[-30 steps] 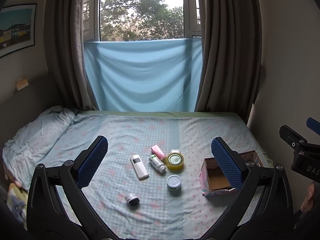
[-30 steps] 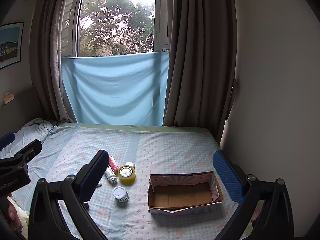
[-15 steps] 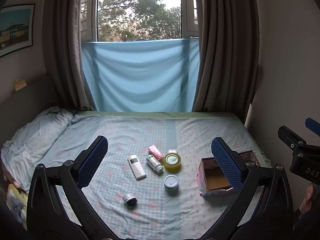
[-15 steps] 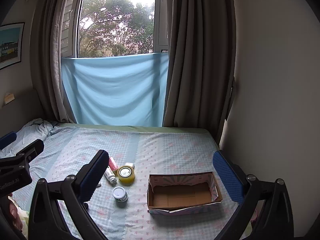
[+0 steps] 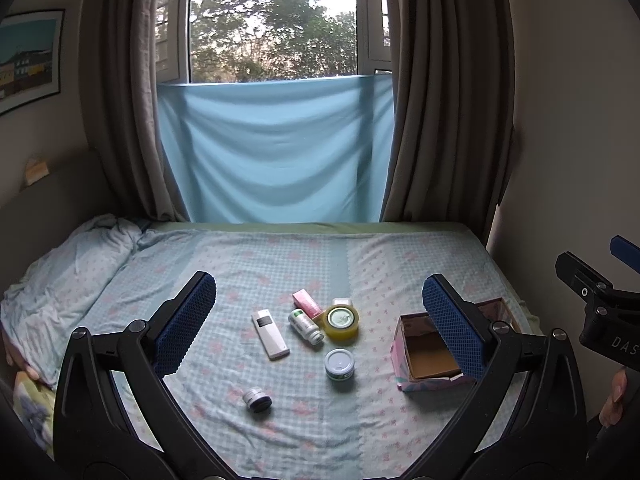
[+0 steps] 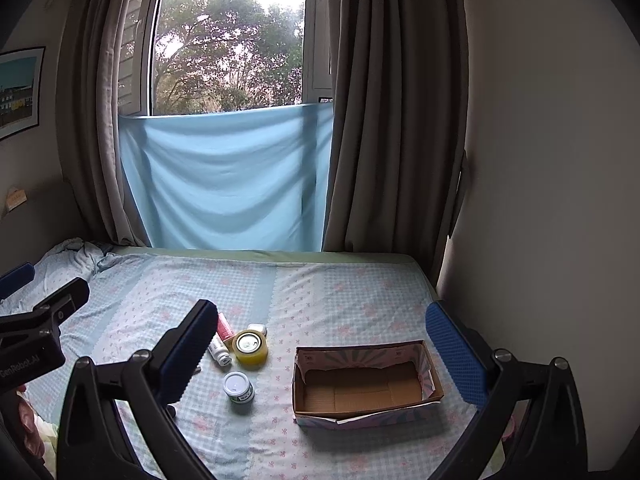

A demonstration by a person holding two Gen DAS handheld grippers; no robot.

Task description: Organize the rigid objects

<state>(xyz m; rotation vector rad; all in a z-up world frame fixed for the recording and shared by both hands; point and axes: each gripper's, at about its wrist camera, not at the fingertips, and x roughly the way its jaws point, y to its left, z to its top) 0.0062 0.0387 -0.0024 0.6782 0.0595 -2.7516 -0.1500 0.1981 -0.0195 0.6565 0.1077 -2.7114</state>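
Note:
Several small items lie on the bed: a white remote (image 5: 270,334), a pink tube (image 5: 306,303), a white bottle (image 5: 306,326) lying flat, a yellow tape roll (image 5: 341,319), a white-lidded jar (image 5: 339,364) and a small dark jar (image 5: 257,399). An open, empty cardboard box (image 6: 366,384) stands to their right; it also shows in the left wrist view (image 5: 430,354). My left gripper (image 5: 318,326) is open and empty, held above the items. My right gripper (image 6: 322,354) is open and empty, above the box's left end.
The bed (image 5: 248,264) has a light blue checked sheet, with a rumpled pillow (image 5: 68,268) at the left. A wall (image 6: 540,200) runs along the bed's right side. Curtains and a blue cloth (image 5: 276,152) hang at the far end.
Both views shifted only slightly; the left gripper has drifted a little so the items sit lower-left in its view. Nothing was grasped or moved.

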